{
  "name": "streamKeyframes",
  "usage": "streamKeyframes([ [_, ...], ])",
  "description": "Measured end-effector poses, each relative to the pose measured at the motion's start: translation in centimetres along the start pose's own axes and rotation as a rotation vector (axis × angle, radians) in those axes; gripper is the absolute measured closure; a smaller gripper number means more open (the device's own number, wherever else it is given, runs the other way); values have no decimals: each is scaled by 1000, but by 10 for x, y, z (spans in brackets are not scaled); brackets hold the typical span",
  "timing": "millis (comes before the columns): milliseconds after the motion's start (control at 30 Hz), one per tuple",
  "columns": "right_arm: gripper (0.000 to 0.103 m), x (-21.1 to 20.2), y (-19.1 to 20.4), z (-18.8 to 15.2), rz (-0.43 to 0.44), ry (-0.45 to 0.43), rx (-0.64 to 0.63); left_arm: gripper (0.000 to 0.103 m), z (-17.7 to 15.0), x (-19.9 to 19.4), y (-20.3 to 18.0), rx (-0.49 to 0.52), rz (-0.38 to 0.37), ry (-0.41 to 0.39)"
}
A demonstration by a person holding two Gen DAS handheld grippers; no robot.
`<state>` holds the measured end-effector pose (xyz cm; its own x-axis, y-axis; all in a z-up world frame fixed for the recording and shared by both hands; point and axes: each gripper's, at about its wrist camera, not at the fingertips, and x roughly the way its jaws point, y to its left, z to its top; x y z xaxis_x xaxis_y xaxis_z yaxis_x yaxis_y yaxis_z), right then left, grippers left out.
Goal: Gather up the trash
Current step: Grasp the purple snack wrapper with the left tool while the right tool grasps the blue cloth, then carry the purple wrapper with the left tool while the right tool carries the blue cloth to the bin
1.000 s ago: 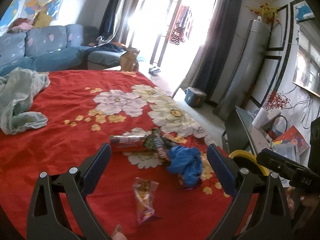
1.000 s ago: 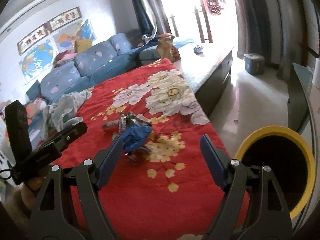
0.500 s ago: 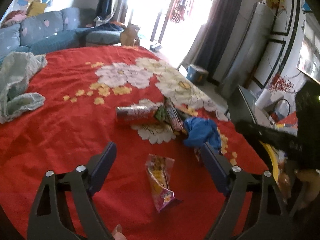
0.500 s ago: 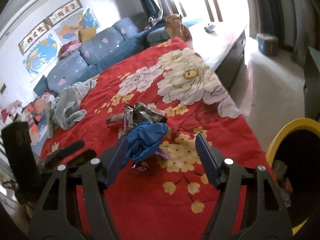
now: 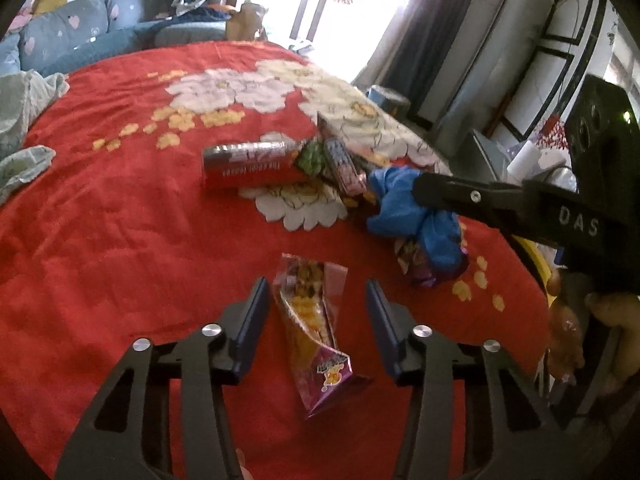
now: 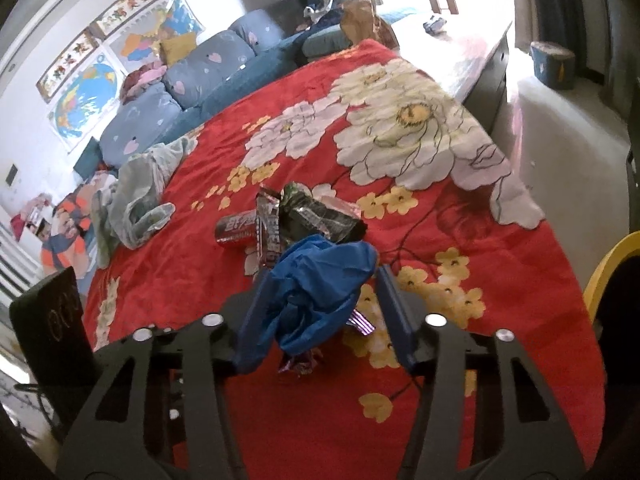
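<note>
Between the fingers of my left gripper (image 5: 316,324) lies a snack wrapper (image 5: 314,328), clear and pink-purple plastic with yellow bits inside. My jaws are closing around it with a gap on each side, so nothing is gripped yet. I judge it light, crinkly and slippery; pinching it across its fuller middle should hold better than the flat sealed end nearest me.

My right gripper (image 6: 320,312) straddles a crumpled blue glove (image 6: 320,292), jaws closing too. The left pad meets the bunched material; the right one looks clear. It looks soft, limp and near weightless, so I would squeeze the thick bunch, not a loose flap. A purple foil wrapper (image 6: 362,324) peeks out from under it.

Just beyond the glove sit dark foil wrappers (image 6: 320,216) and a red can (image 5: 250,164) on its side. All of it rests on the red flowered bedspread (image 5: 100,240). The yellow-rimmed bin (image 6: 604,268) is off to my right.
</note>
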<state>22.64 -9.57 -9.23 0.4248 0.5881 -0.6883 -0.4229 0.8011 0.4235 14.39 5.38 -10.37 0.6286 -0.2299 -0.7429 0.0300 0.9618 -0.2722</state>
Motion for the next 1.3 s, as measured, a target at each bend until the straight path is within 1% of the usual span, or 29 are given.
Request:
streamKeyframes([
  [33, 71, 1, 0, -1, 7, 6, 0, 63, -1, 1, -1, 4, -1, 4],
  [133, 86, -1, 3, -4, 16, 1, -22, 72, -2, 2, -3, 19, -6, 9],
  [233, 89, -9, 4, -5, 11, -22, -35, 79, -3, 1, -6, 26, -15, 6],
  [333, 90, -19, 3, -7, 18, -44, -27, 83, -3, -2, -6, 21, -29, -3],
  [600, 91, -45, -2, -5, 31, -102, -9, 84, 3, -21, -13, 29, -55, -72],
  [800, 91, -69, -9, -6, 4, -147, -17, 84, 8, -34, -23, 38, -82, -111],
  [1300, 91, -104, -24, -18, -36, -194, -29, 85, 13, -56, -61, 108, -139, -171],
])
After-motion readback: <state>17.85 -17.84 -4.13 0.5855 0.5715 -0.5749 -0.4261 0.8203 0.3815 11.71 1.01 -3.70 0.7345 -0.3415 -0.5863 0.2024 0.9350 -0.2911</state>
